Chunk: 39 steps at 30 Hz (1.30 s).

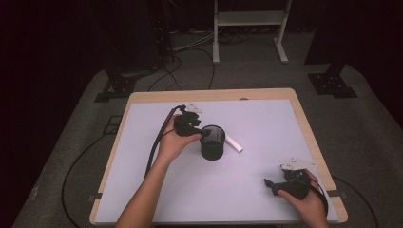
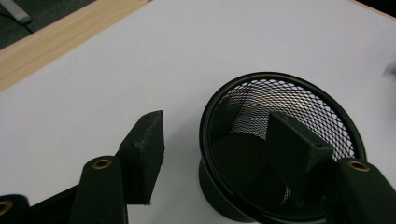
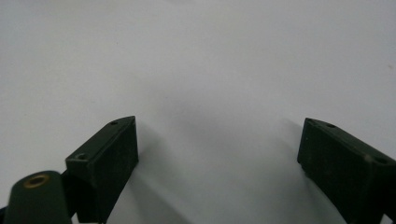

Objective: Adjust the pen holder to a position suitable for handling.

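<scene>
A black mesh pen cup (image 1: 212, 142) stands upright near the middle of the white table top (image 1: 266, 118). My left gripper (image 1: 202, 134) is open at the cup's left rim. In the left gripper view one jaw sits inside the cup (image 2: 261, 107) and the other outside its wall, so the rim lies between them with a gap on each side. My right gripper (image 1: 269, 185) rests open low over the table at the front right, with bare white surface (image 3: 210, 70) between its jaws. A small white bar (image 1: 234, 142) lies just right of the cup.
The table's wooden edge (image 1: 214, 95) frames the white top. Cables (image 1: 157, 142) trail from the left gripper across the table and off to the floor. A white metal stand (image 1: 249, 23) and dark tripod bases stand beyond the table's far side.
</scene>
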Available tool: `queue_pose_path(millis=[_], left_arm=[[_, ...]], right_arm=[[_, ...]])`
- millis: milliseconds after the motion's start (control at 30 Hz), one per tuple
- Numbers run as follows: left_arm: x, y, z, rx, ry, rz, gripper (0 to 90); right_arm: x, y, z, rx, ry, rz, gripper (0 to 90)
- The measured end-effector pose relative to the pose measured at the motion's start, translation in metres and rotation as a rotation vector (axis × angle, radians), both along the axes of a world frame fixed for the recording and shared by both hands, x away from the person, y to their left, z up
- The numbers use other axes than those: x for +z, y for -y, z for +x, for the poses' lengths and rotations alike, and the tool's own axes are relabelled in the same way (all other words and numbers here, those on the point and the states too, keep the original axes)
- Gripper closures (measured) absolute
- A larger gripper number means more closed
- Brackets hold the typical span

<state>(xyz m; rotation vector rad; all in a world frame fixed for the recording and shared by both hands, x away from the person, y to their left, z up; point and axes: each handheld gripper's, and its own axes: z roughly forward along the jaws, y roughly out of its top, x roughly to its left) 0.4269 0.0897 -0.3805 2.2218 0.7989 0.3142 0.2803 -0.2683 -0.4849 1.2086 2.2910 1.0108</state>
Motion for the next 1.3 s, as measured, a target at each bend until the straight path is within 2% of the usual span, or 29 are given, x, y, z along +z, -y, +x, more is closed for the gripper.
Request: queue_pose_path(millis=[333,567,867,1000,1300], left_arm=[[-0.014,0.009,0.008,-0.009,-0.025,0.039,44.9],[-0.021,0.016,0.012,-0.013,-0.035,0.063,53.2],[-0.023,0.018,0.013,-0.017,-0.045,0.085,69.8],[-0.022,0.017,0.014,-0.003,-0.044,0.1,76.3],[-0.02,0.017,0.013,-0.006,-0.065,0.087,80.5]], right_arm=[[0.0,0.0,0.0,0.0,0.0,0.0,11.2],[0.0,0.0,0.0,0.0,0.0,0.0,11.3],[0.0,0.0,0.0,0.0,0.0,0.0,11.2],[0.0,0.0,0.0,0.0,0.0,0.0,11.3],[0.0,0.0,0.0,0.0,0.0,0.0,11.2]])
